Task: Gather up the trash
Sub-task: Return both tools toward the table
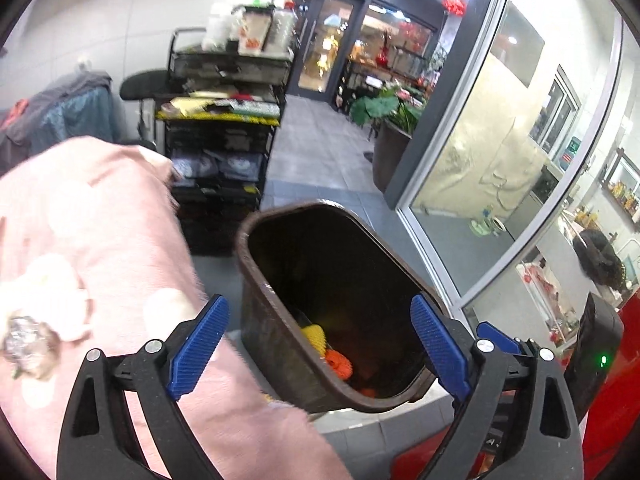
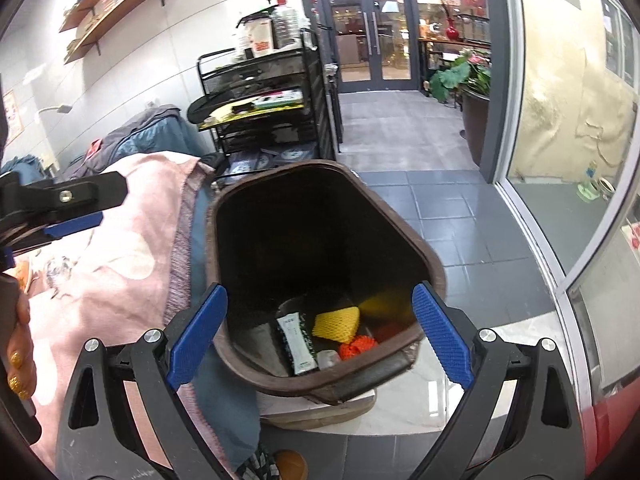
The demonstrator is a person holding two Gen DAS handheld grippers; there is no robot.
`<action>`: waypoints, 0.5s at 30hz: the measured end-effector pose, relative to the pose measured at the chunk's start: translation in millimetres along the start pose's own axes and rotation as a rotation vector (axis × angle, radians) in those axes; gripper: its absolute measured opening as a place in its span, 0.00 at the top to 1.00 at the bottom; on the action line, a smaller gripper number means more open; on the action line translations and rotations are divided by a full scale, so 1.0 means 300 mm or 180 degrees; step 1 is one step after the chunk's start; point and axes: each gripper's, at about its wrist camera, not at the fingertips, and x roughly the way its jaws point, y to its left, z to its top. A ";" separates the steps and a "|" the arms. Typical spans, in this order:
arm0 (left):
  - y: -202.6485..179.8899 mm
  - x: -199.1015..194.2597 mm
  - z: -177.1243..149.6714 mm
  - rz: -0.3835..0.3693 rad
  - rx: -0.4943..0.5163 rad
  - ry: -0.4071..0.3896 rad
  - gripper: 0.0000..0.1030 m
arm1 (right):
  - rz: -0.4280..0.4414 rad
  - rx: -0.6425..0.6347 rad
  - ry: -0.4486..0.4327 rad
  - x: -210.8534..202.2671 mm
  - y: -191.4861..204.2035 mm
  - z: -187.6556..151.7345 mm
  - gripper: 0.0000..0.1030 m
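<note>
**Both hand-held grippers open above the brown bin**

The dark brown plastic waste bin [image 2: 320,272] had a rounded-rectangular mouth with a rolled, scuffed rim and stood on the grey tiled floor [image 2: 460,216], just beside a tabletop covered in pink fuzzy cloth [image 2: 132,240]. At its bottom lay a yellow foam-mesh sleeve [image 2: 337,324], an orange mesh ball [image 2: 357,346] and a white-and-black flat sachet [image 2: 297,340] — the far inner wall was too dark to read.

The right hand-held gripper [image 2: 320,336] hung over the bin's near rim, tilted downward, its ribbed blue pads [image 2: 442,340] spread wide with nothing between them. The left hand-held gripper [image 1: 320,356] was likewise wide open and empty, aimed at the bin mouth from the cloth side.

A crumpled silvery foil wad [image 1: 26,342] rested on the pink cloth at the left view's edge — blurred. A black wire shelf cart [image 2: 268,108] stood behind.
</note>
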 end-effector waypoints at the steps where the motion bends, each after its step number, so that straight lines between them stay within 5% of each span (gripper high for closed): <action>1: 0.005 -0.020 -0.004 0.0034 0.0010 -0.0047 0.11 | 0.0016 -0.0021 -0.0006 -0.002 0.011 0.003 0.10; 15: 0.143 -0.245 -0.077 0.0437 -0.0080 -0.0400 0.06 | 0.0506 -0.0438 0.0005 -0.024 0.267 0.048 0.10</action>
